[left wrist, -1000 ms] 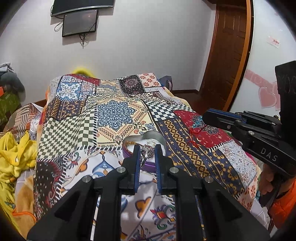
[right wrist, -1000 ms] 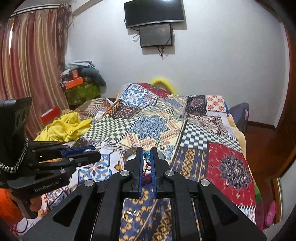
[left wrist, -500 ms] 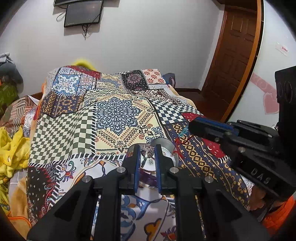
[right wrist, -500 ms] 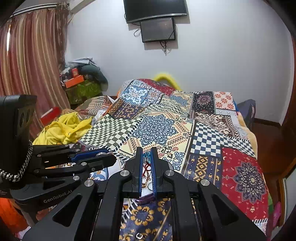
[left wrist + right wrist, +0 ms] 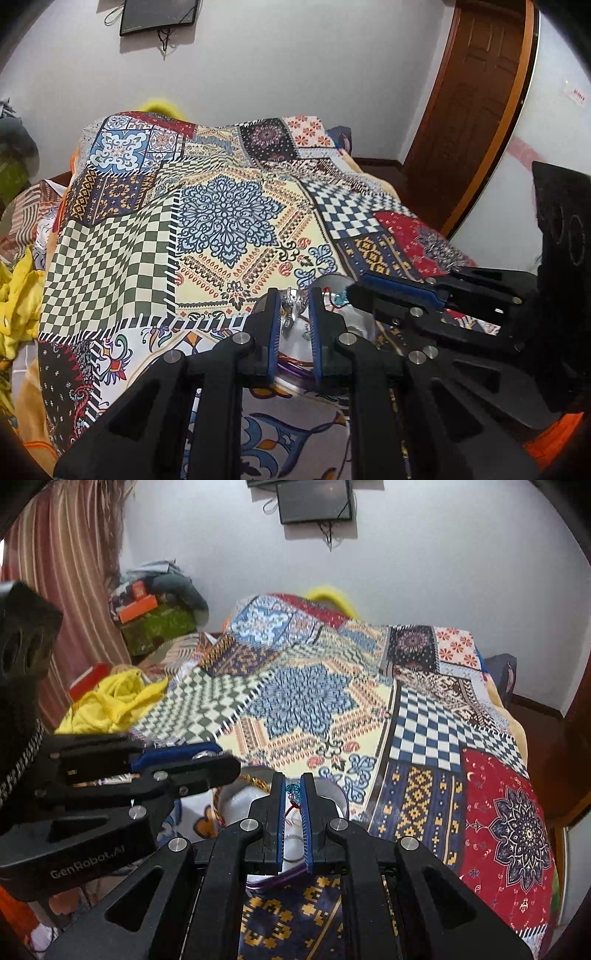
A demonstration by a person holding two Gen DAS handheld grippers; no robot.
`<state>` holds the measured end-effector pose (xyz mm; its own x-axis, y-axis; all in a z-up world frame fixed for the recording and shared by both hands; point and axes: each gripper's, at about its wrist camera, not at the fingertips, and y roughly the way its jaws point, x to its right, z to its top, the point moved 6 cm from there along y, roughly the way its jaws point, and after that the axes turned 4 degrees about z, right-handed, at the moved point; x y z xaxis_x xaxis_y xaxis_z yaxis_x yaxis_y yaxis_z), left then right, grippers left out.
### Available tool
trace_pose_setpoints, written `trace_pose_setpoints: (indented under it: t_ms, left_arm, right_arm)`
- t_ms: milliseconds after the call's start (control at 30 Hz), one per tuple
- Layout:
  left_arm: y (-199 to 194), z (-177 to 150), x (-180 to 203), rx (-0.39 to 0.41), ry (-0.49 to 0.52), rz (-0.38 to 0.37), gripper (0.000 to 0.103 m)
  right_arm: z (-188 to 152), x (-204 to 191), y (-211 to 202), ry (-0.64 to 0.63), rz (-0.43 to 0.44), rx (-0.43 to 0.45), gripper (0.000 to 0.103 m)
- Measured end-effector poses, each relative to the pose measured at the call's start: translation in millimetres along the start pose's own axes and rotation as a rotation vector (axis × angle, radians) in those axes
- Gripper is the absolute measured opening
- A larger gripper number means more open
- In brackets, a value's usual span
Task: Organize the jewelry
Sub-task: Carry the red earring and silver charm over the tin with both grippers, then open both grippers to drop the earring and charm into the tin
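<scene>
Both claws hovering over tin (image 5: 334, 286): left claw (image 5: 293, 317) pinching silver piece (image 5: 291, 301), right claw (image 5: 293, 805) pinching red-cord beaded piece (image 5: 292, 792); drops pending.

Two black grippers, left (image 5: 292, 325) and right (image 5: 293, 812); one silver jewelry piece (image 5: 293, 301), one red-corded beaded piece (image 5: 291, 794), one purple-rimmed metal tin (image 5: 334, 291) beneath them.
</scene>
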<state>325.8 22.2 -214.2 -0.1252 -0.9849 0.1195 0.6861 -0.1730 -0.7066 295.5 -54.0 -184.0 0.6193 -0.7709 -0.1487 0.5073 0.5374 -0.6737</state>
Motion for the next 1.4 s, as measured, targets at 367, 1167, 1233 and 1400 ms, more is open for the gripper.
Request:
trace_pose_setpoints:
  t_ms: [367,1167,1233,1400]
  left_arm:
    - [1.0,-3.3,-0.2,-0.009,0.023,0.016,0.013]
    - [-62.0,-40.0,15.6,0.006,0.112,0.046,0.031]
    - [-63.9,-47.4,20.7,-0.003,0.122,0.039,0.032]
    - [-62.7,-66.3,36.2,-0.038,0.130,0.007,0.032]
  right_arm:
    - [-12.7,4.3,4.8,-0.005,-0.007,-0.059,0.007]
    - [-32.4,-3.5,-63.3,-0.008,-0.024,-0.011,0.037]
    - [-37.6,-1.2,-66.4,0.001,-0.030,-0.017,0.037]
    - [-54.9,3.4,-74.0,0.036,-0.029,-0.030,0.037]
